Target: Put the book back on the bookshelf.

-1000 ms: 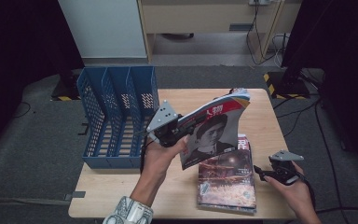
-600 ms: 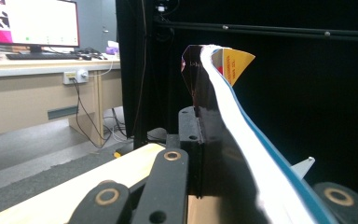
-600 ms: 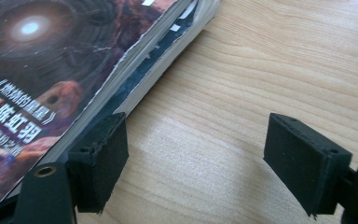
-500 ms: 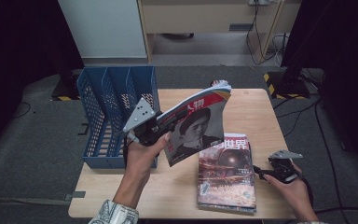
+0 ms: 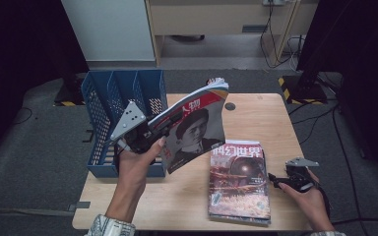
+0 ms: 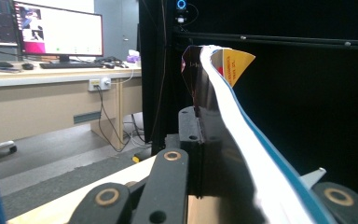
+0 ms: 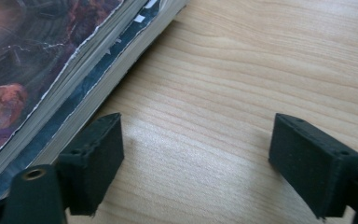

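Note:
My left gripper is shut on a magazine with a portrait on its red and white cover. It holds the magazine tilted in the air, just right of the blue slotted file rack. In the left gripper view the magazine curves up between the jaws of the left gripper. A stack of magazines lies flat on the wooden table. My right gripper rests low beside the stack's right edge. Its jaws have just been opening, and the right gripper has only bare table between its pads, next to the stack.
A small dark round disc sits at the table's far side. Behind the table stand a pale cabinet and a black stand base. A desk with a monitor is seen far off in the left gripper view.
My left hand has carried the portrait magazine leftward and a little higher, closer to the blue rack. The right hand has stayed beside the stack.

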{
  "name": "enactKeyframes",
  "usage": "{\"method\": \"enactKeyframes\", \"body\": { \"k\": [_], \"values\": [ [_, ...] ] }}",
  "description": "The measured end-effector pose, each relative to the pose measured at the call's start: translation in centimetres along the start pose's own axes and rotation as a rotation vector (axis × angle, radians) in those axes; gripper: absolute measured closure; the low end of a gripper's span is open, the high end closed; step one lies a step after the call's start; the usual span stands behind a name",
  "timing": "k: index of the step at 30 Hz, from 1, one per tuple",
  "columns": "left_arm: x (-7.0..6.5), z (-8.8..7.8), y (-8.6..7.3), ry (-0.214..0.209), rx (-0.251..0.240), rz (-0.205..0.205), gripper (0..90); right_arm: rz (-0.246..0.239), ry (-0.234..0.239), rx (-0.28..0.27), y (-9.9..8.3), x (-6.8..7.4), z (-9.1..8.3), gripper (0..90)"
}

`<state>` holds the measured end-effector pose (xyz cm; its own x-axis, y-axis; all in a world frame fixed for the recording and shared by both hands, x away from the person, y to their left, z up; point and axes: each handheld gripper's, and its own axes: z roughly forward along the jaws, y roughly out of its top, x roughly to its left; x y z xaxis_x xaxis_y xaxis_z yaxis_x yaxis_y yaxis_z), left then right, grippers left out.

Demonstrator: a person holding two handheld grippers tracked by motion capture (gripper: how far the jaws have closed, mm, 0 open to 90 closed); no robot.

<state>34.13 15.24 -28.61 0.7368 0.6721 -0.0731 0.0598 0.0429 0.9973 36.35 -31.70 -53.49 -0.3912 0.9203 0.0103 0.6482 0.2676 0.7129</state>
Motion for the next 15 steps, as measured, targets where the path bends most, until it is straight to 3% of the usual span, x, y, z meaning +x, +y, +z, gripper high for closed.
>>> {"method": "enactKeyframes", "body": {
  "k": [1, 15],
  "values": [
    [0.1, -0.2, 0.1, 0.006, 0.002, 0.003, 86.5, -0.001, 0.001, -0.025, -0.3, 0.0, 0.1, 14.1],
    [1.6, -2.3, 0.8, 0.052, -0.02, -0.016, 86.6, -0.001, -0.003, -0.02, -0.2, 0.1, 0.2, 13.4]
  ]
}}
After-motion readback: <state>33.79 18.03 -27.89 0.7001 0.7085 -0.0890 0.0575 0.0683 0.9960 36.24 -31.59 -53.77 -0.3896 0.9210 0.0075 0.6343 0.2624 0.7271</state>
